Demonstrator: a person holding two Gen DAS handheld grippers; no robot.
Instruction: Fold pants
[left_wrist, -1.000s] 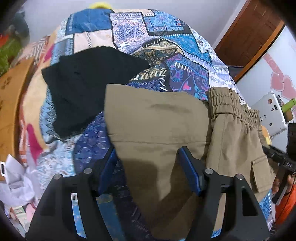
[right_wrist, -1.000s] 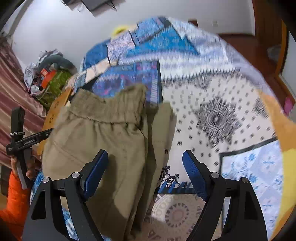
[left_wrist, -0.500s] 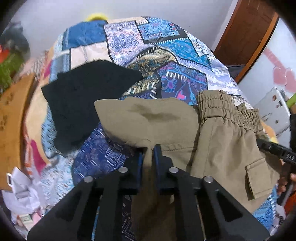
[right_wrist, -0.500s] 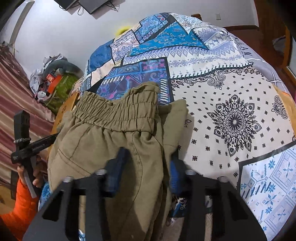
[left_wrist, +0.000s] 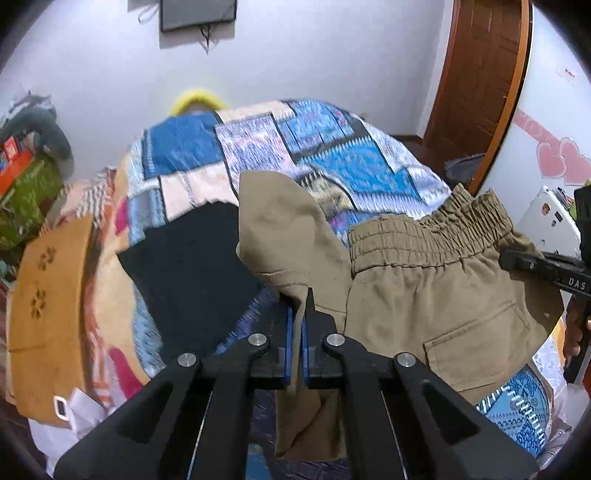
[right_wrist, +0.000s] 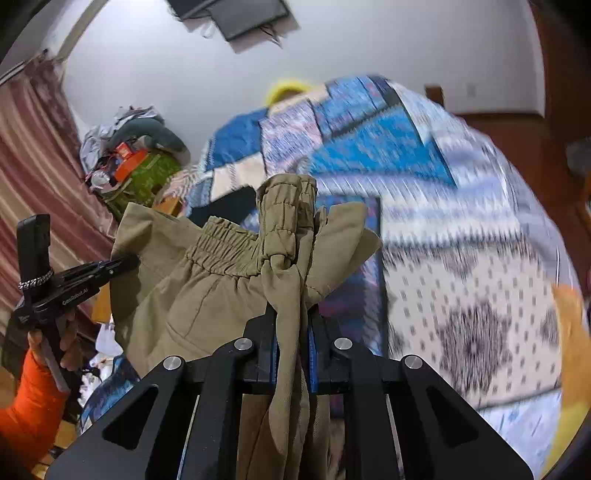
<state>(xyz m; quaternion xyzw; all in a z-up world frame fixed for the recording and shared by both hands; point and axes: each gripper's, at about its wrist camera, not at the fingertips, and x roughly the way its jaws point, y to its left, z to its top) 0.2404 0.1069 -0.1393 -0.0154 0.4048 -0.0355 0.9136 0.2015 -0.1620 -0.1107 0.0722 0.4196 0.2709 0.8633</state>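
The left gripper (left_wrist: 298, 325) is pinching a thin fold of the khaki pants (left_wrist: 436, 291) between its blue pads, jaws pressed together on the cloth. The right gripper (right_wrist: 291, 332) is clamping a thicker bunch of the same pants (right_wrist: 207, 280) just below the elastic waistband (right_wrist: 286, 218), jaws nearly together around the gathered fabric. Both ends are hanging lifted off the bed, above its near edge, with cloth drooping below each grip.

The fabric is looking soft, light and limp: it is sagging and creasing wherever it is not being held, so it will likely follow the grippers easily but will not keep an edge by itself. The gathered waistband is the bulkiest, firmest place to grip; the thin single layer in the left pads seems more likely to slip. A cargo pocket (left_wrist: 476, 343) is adding stiffness on the hip.

Beyond the pants, a black garment (left_wrist: 192, 273) is lying on the patchwork bedspread (left_wrist: 332, 147) towards the bed's left side, partly under the raised khaki flap; laying the pants down there would probably overlap it, so the patterned area to the right is looking like the safer landing spot. A tan wooden board (left_wrist: 48, 317) is sitting by the left edge. Farther off, a cluttered pile (right_wrist: 136, 162) is resting against the wall, and a yellow object (left_wrist: 195, 99) is peeking over the bed's far edge.
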